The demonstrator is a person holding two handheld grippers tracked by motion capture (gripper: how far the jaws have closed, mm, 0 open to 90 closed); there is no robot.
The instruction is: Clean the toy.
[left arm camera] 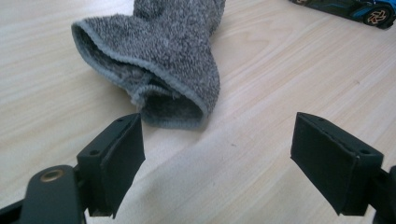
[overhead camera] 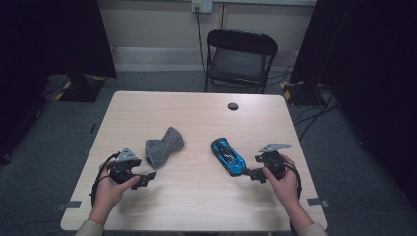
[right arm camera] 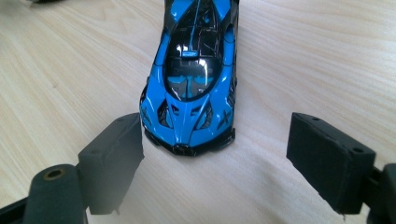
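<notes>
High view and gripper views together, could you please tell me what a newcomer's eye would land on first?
The bright blue toy car stands out at once, right of the table's middle, with the open right gripper just short of its near end. Left of it lies a grey sock, its open cuff facing the open left gripper. Behind the table stands a black folding chair.

We saw a pale wooden table [overhead camera: 196, 196] carrying a grey sock [overhead camera: 163, 146], its open cuff just ahead of our left fingers [left arm camera: 114, 151], and a blue toy car [overhead camera: 228, 156] nosing between our right fingers [right arm camera: 112, 154].
</notes>
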